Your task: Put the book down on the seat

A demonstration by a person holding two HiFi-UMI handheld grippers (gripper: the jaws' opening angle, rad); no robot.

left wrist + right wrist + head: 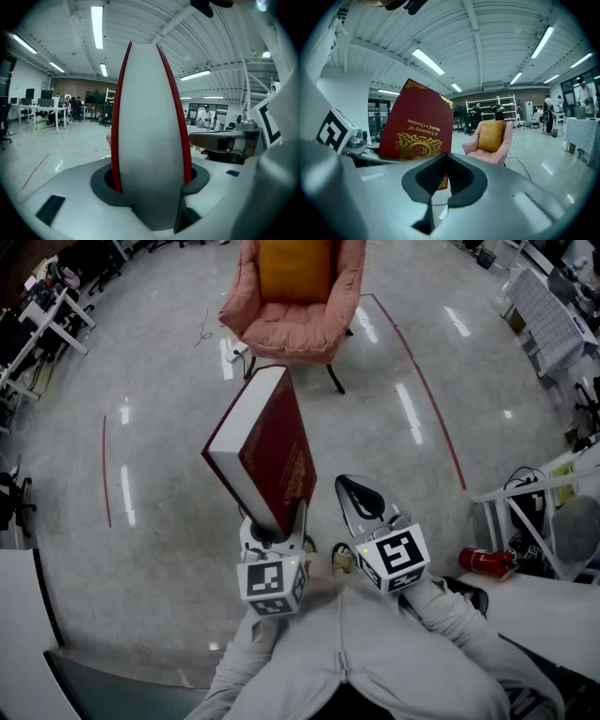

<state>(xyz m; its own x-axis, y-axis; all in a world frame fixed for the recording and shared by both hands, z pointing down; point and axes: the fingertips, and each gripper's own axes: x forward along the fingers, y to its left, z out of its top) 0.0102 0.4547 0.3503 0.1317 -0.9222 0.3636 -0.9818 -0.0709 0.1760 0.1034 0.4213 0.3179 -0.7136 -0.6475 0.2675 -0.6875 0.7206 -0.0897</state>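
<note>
Book in L gripper, armchair ahead

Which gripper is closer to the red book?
Left. The left gripper is clamped on the book's lower end, holding it up. The right gripper sits just to the book's right, shut and empty, not touching it.

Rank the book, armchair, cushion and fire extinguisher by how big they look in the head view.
1. The armchair and the book: about alike; the book is merely nearer the camera.
2. The cushion.
3. The fire extinguisher.
</note>
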